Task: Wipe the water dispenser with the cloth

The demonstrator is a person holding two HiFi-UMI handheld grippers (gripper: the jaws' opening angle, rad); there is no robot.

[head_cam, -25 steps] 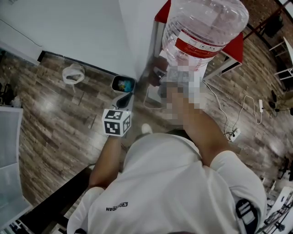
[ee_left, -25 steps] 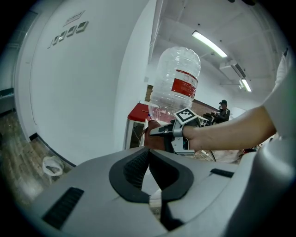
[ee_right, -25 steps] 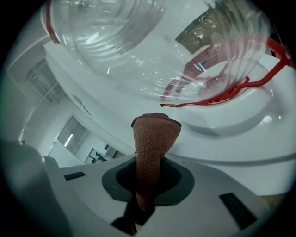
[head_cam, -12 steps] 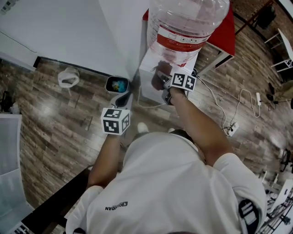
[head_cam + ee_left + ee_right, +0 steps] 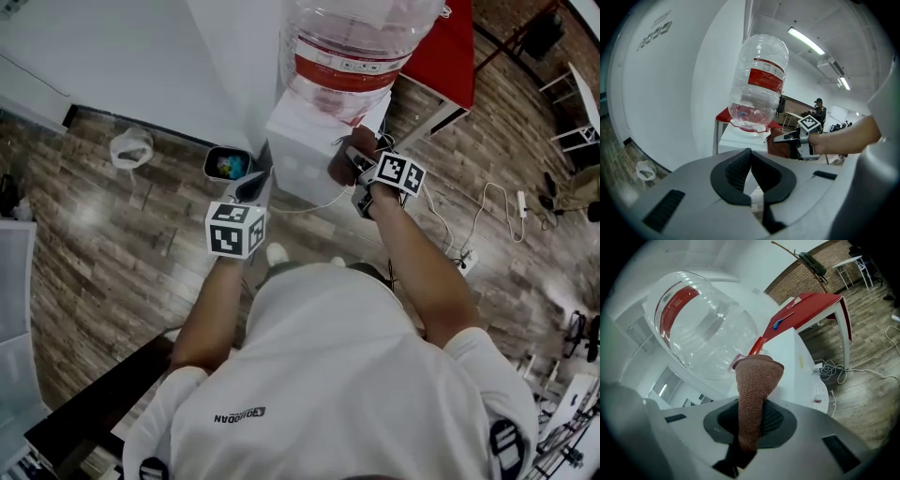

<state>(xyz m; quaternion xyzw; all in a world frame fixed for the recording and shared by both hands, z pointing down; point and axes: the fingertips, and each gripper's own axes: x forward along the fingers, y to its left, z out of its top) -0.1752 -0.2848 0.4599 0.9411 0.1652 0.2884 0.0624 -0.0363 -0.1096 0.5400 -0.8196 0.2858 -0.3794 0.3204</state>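
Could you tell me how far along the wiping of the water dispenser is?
Done: the right gripper is clamped on the brown cloth. In hand: the cloth is at the white dispenser top edge, below the bottle. Left: no wiped patch shows, so the other faces seem undone; the left gripper is shut, empty.

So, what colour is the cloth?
The cloth is reddish brown, best seen in the right gripper view.

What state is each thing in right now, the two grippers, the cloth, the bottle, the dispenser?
left gripper: shut, nothing between its jaws.
right gripper: shut on the cloth.
cloth: bunched, pinched, sticking out past the jaws.
water bottle: upside down on the dispenser, looks nearly empty.
water dispenser: upright, bottle mounted.
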